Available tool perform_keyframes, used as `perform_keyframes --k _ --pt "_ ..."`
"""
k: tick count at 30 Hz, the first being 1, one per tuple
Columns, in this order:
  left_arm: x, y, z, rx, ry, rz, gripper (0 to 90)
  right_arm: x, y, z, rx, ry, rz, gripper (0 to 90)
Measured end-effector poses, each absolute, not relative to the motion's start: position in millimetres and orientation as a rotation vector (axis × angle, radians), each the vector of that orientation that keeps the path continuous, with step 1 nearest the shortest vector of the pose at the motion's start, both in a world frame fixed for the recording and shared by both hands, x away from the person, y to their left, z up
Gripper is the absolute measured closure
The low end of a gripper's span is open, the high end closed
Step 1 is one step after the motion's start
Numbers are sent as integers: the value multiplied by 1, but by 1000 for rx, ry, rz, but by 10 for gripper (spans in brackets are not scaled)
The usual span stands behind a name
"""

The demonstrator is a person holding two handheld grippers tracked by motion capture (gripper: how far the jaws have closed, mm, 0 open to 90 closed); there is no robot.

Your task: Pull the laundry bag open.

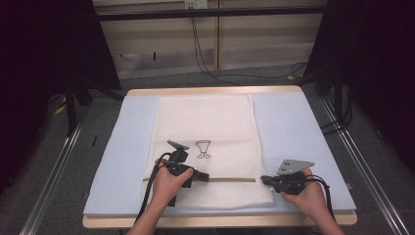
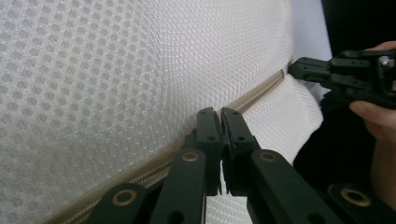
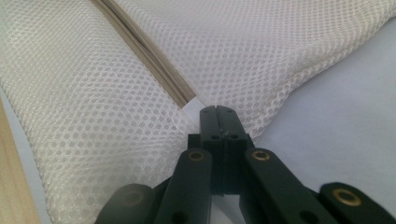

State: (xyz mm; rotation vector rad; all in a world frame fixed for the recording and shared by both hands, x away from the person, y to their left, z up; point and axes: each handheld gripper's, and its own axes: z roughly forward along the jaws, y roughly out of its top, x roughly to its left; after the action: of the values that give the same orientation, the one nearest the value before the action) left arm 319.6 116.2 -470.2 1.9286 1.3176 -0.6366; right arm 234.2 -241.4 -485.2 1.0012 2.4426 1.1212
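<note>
Mesh fabric is seen across all three views: a white honeycomb-mesh laundry bag [image 1: 205, 142] with a beige zipper [image 1: 230, 179] running across its near part is laid flat on a pale blue foam mat [image 1: 293, 132], which covers a light wooden table [image 1: 215, 221]. A small black drawing [image 1: 203, 148] printed on the bag, just beyond the zipper, is shown in the high view, along with both forearms entering from the near edge.

The zipper is taken as the landmark. The left tool [image 1: 204, 176] is held at the zipper, partway along it, by the left hand [image 1: 169, 183], with the wrist angled so that the tool points along the zipper toward the right hand [image 1: 306, 196]. The right tool [image 1: 265, 180] is held at the zipper's right end, pointing back toward the left one.

In the left gripper view, the left tool [image 2: 220, 113] is seen clenched, its jaws pressed together right at the zipper line [image 2: 261, 91]; whether the pull or any cloth is pinched between them cannot be told. The other tool [image 2: 299, 69] appears beyond, at the zipper's far end.

In the right gripper view, the right tool [image 3: 218, 111] is likewise clenched, its tips meeting the mesh just beside the zipper's closed end [image 3: 184, 98]; a pinch of fabric cannot be confirmed.
</note>
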Motion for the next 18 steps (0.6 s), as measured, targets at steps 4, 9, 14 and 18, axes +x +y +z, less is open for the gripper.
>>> perform_keyframes --k 4,9,14,18 --pt "319 123 -470 1927 1334 -620 872 234 -241 -485 1005 2443 1121 900" --pt "320 130 -468 1914 1347 -617 872 235 -242 -485 1003 2444 1122 900" --pt "320 133 -466 1907 1343 -619 872 235 -242 -485 1006 2443 1129 900" --pt "319 135 -465 1903 1349 -614 872 235 -242 -485 1005 2445 1126 900"
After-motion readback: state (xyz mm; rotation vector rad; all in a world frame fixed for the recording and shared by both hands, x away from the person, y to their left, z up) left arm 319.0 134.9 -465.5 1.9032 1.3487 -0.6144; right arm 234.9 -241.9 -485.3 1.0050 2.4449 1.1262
